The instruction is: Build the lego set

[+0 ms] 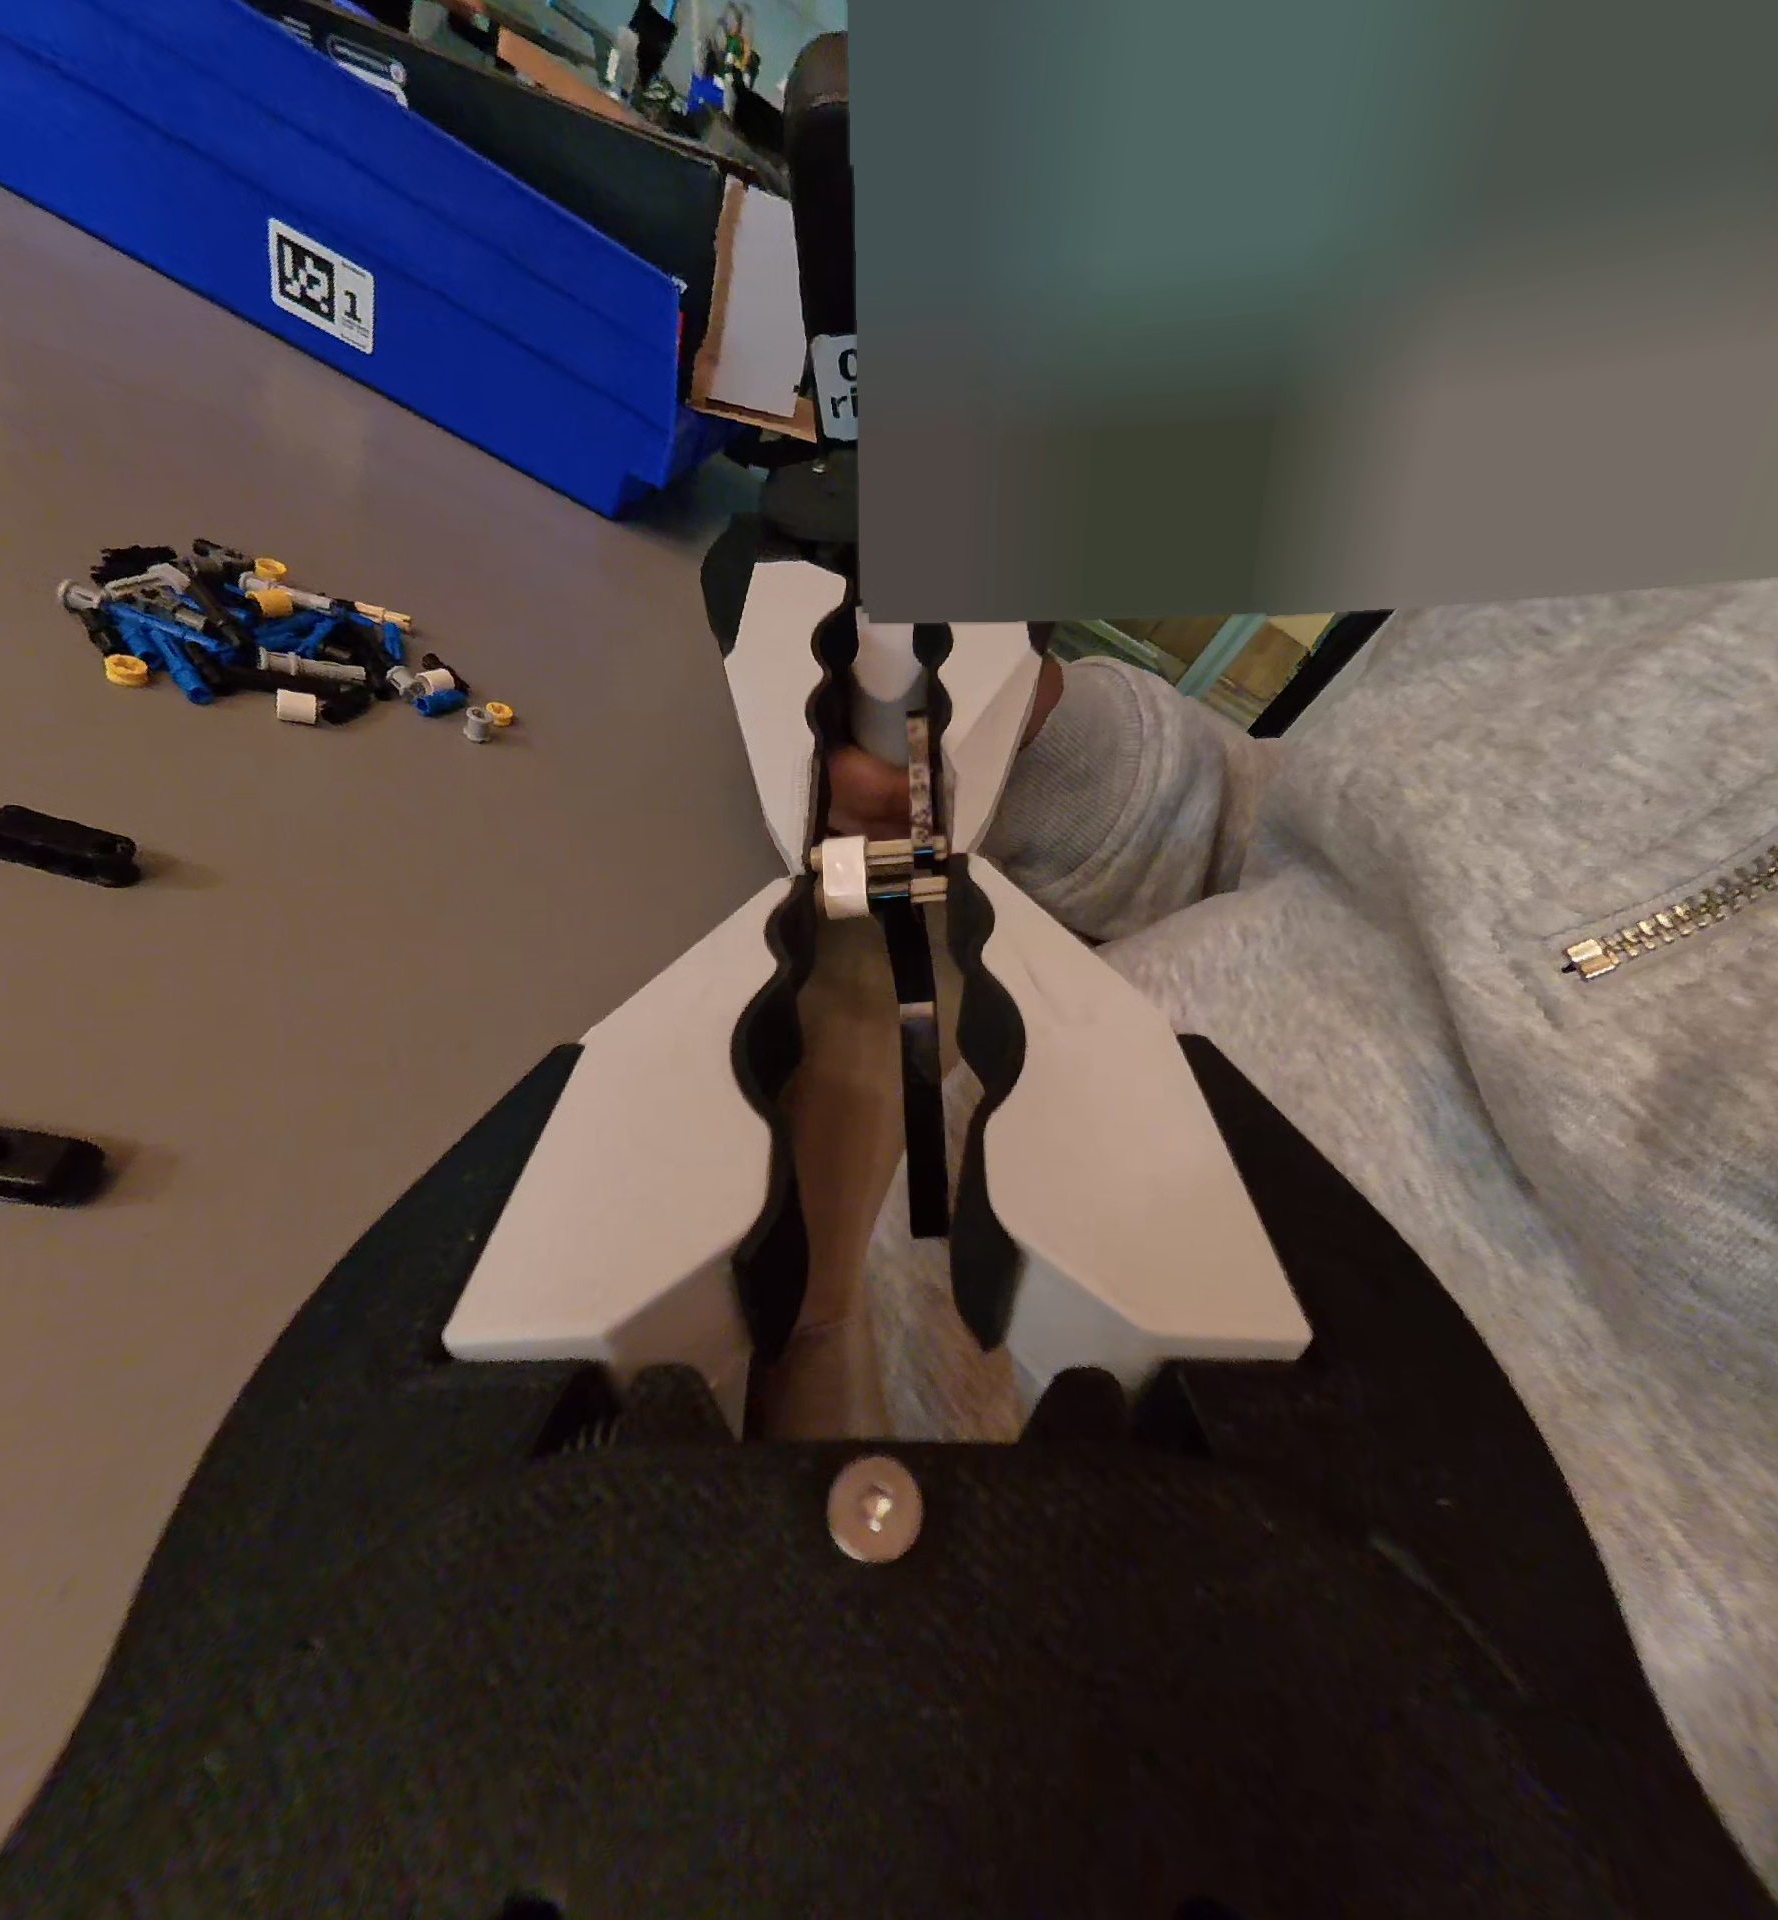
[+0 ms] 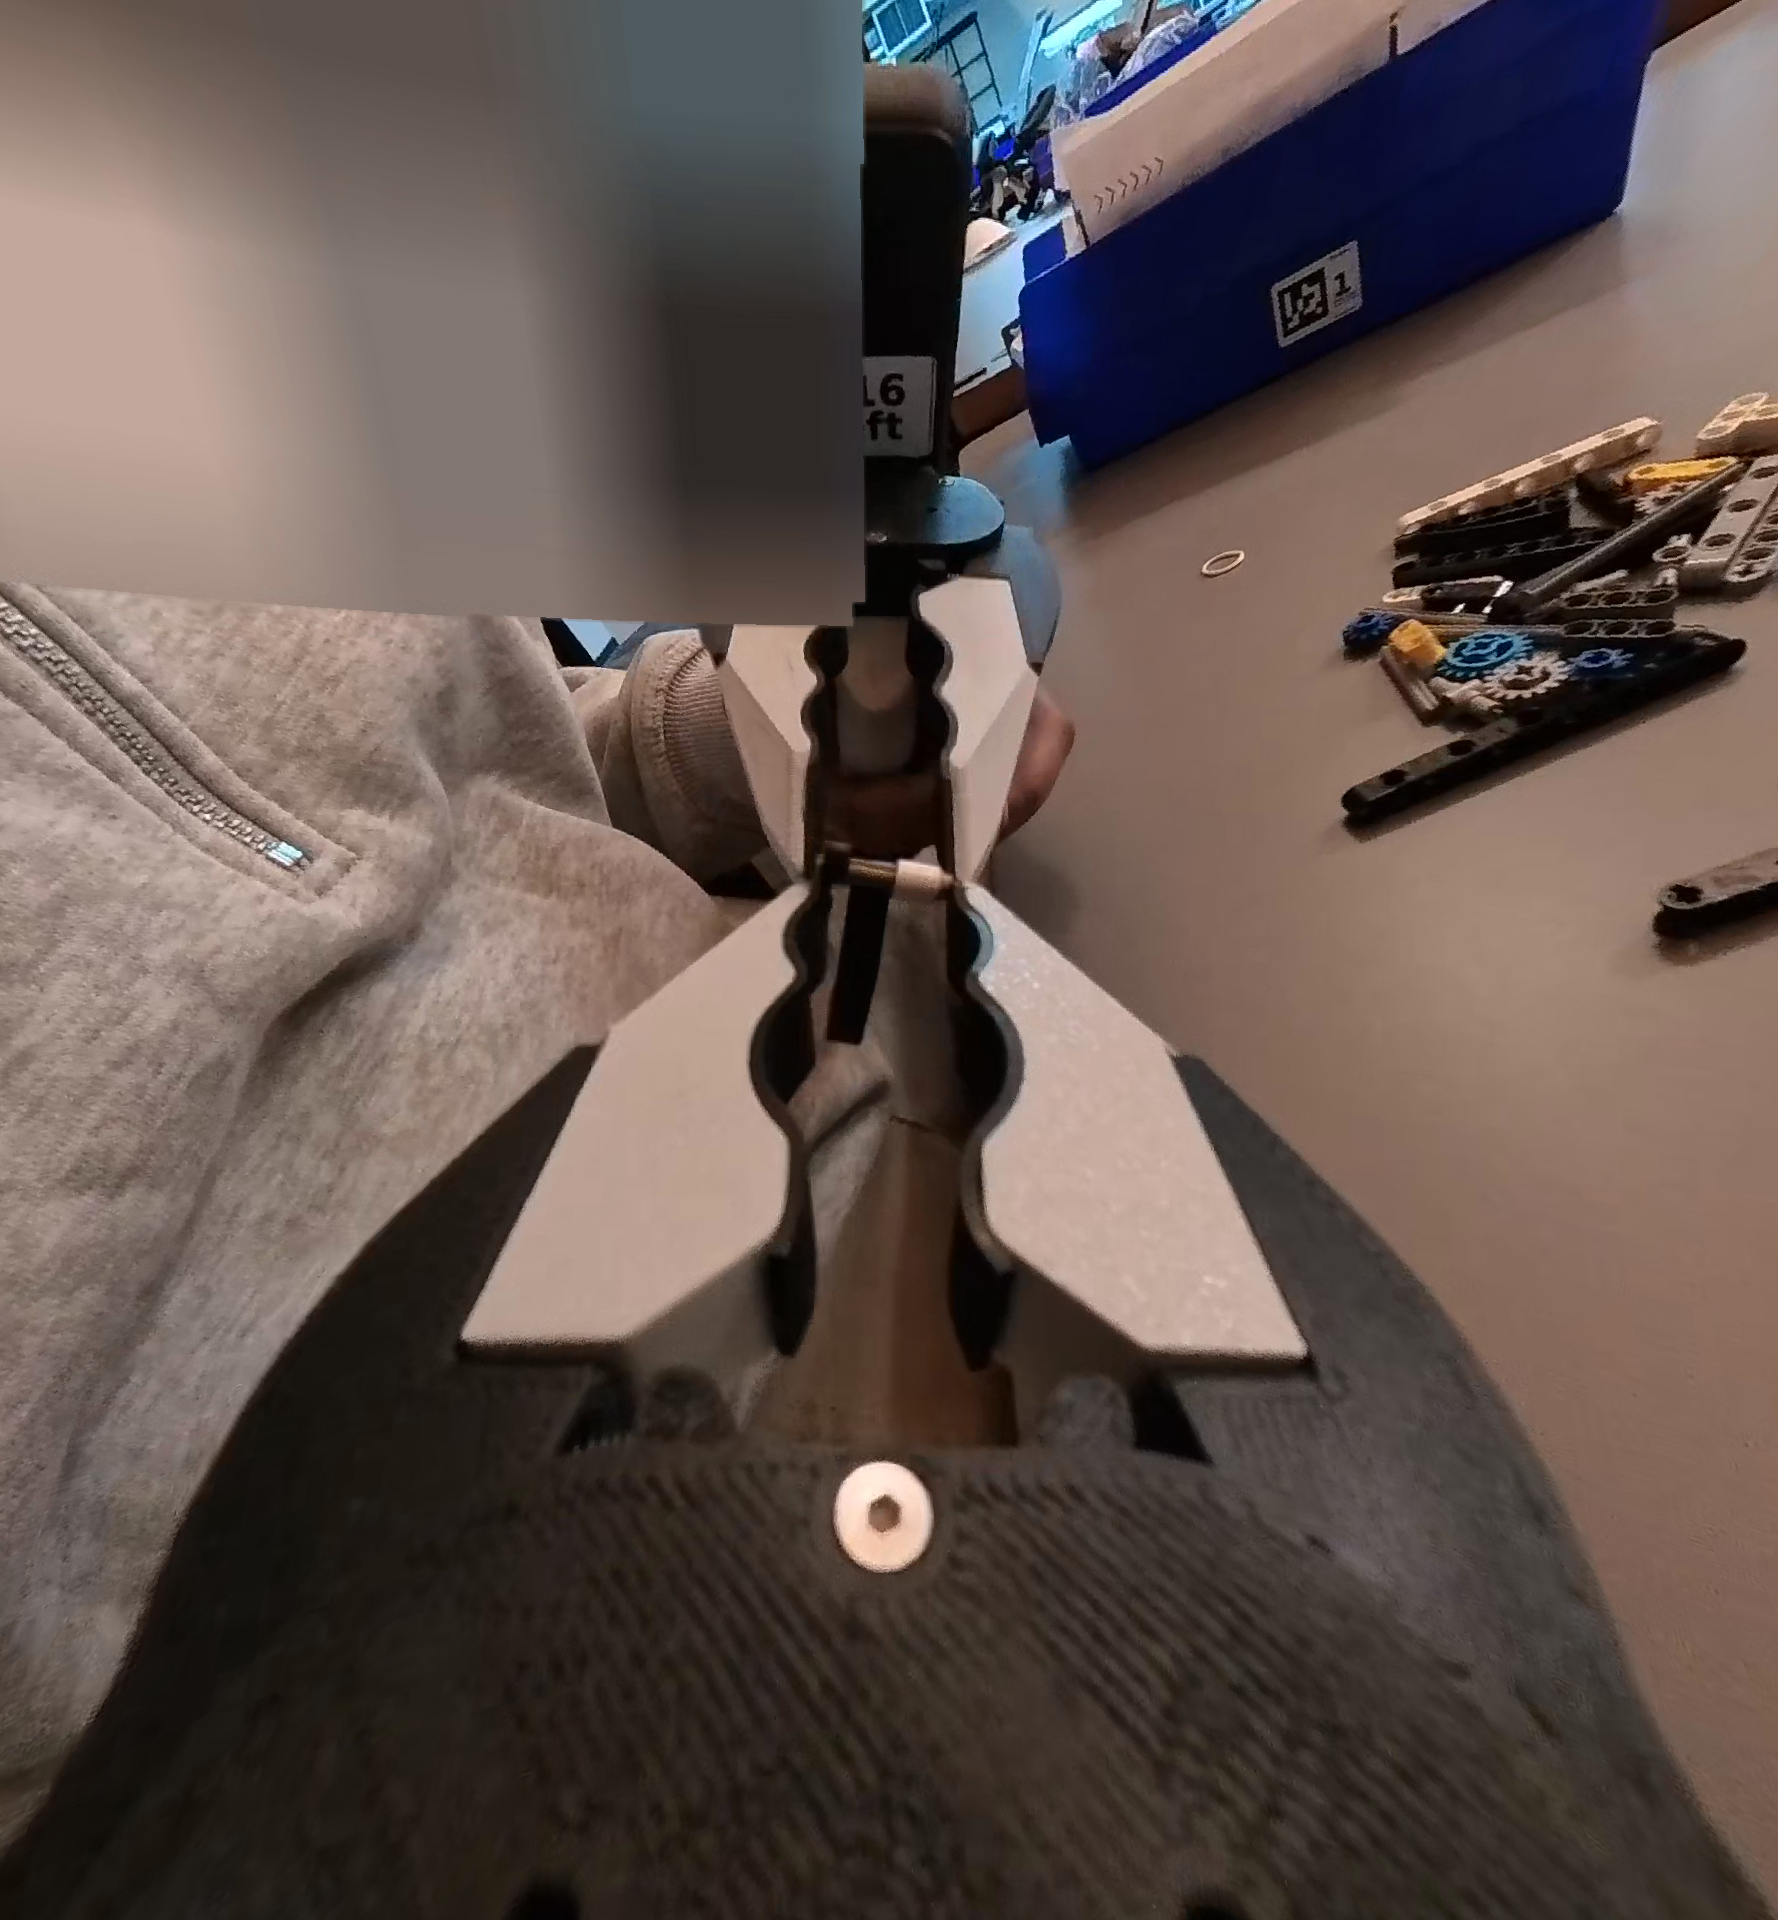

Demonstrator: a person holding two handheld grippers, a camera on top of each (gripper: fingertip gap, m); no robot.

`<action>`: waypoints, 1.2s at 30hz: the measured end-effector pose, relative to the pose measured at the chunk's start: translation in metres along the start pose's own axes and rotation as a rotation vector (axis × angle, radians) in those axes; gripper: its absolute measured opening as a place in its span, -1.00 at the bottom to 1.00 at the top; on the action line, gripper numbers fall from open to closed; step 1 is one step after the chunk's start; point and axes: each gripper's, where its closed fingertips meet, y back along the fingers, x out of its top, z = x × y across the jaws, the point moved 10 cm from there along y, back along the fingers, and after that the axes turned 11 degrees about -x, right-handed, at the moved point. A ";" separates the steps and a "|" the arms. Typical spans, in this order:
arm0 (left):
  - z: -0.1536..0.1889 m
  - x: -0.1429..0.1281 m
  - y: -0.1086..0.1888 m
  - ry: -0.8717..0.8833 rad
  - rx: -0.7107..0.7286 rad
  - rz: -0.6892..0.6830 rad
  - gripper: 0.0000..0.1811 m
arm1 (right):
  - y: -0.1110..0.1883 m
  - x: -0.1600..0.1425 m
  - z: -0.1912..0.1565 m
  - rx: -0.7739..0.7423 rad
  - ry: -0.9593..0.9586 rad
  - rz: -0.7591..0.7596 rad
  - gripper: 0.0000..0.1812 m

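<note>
My two grippers meet tip to tip above the table edge, in front of a person in a grey hoodie. Between the tips sits a small lego assembly: a short axle with a white bush and a black beam that hangs back between my left fingers. My left gripper is narrowly shut across the axle. In the right wrist view, my right gripper is shut on the same axle, with a black beam between its fingers. Each view shows the other gripper just beyond.
A blue bin stands at the back of the grey table. A pile of small pins and bushes and two loose black beams lie to the left. A pile of beams and gears and a short black piece lie to the right.
</note>
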 end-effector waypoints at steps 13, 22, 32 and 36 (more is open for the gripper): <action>0.000 0.000 0.000 -0.016 0.012 -0.006 -0.72 | 0.000 0.001 0.000 -0.037 0.030 -0.015 -0.83; -0.001 0.002 0.003 -0.011 0.005 0.055 -0.73 | -0.001 0.004 -0.002 -0.073 0.060 0.024 -0.83; -0.005 0.004 0.004 0.018 0.054 0.158 -0.63 | 0.004 0.007 0.006 -0.140 -0.005 0.128 -0.82; -0.005 0.005 0.006 0.014 0.077 0.164 -0.62 | 0.006 0.009 0.007 -0.167 -0.011 0.156 -0.82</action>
